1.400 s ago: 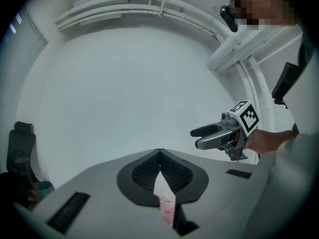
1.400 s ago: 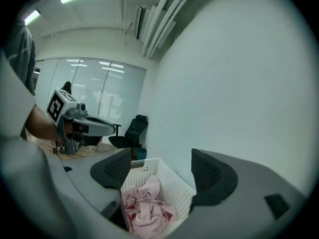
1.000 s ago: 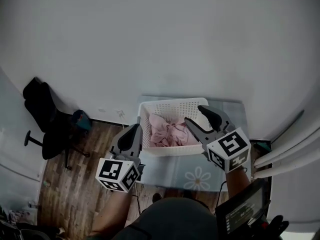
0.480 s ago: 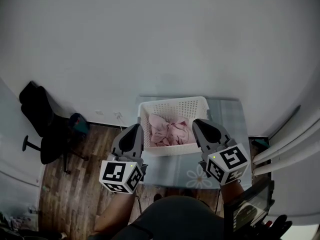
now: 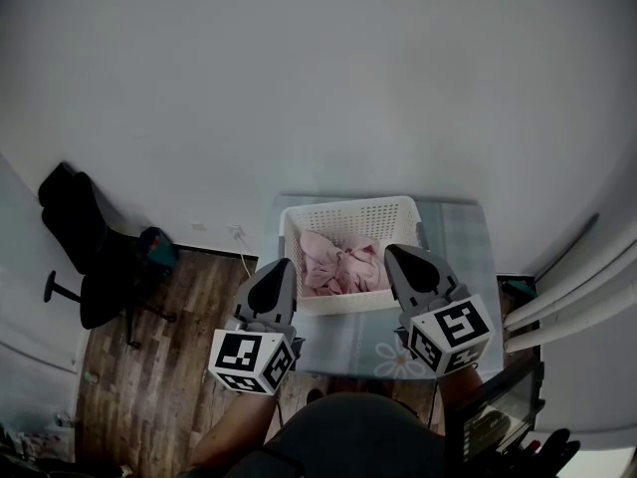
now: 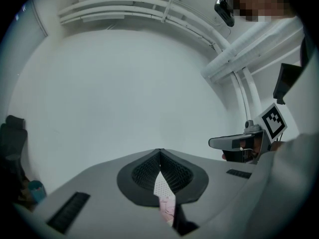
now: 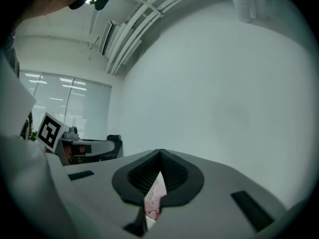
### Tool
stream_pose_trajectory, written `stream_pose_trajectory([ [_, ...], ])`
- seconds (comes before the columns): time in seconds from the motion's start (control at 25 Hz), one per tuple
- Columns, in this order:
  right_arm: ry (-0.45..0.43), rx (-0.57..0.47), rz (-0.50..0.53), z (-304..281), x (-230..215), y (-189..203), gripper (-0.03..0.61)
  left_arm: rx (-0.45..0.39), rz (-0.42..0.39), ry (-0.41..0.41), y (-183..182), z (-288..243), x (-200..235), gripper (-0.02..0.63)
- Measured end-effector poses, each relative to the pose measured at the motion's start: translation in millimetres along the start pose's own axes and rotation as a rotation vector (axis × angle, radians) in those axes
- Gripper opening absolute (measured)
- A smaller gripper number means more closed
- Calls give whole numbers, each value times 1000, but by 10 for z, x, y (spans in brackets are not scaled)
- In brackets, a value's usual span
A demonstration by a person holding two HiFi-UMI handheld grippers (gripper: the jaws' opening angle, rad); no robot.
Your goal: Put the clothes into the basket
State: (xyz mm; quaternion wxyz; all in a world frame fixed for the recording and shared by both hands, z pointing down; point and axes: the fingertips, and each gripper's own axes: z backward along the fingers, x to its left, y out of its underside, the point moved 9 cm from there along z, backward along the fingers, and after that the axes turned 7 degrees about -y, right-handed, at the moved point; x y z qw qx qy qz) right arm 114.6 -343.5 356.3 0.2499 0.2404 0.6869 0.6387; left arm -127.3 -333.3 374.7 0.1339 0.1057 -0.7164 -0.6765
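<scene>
R gripper [image 5: 400, 254] jaws clamped shut since 1 s ago, nothing held. L gripper [image 5: 281, 265] also clenched, empty. Pink crumpled clothes [image 5: 336, 263] inside white perforated plastic basket [image 5: 348, 210], just ahead btwn both tips.

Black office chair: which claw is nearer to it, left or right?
Left. The left claw hovers at the left edge of the basket, on the side of the chair; the right claw is over the basket's right part, farther from the chair.

We read no words, numbers or brands; the cubes [image 5: 249, 359] on left tongs [image 5: 281, 267] and right tongs [image 5: 398, 255] bear only square markers
</scene>
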Motion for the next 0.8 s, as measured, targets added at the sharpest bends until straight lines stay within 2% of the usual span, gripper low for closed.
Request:
stream_pose_trajectory([
  [0.8, 3, -28, -2, 30, -20, -84, 12, -7, 2, 5, -18, 10, 35, 3],
])
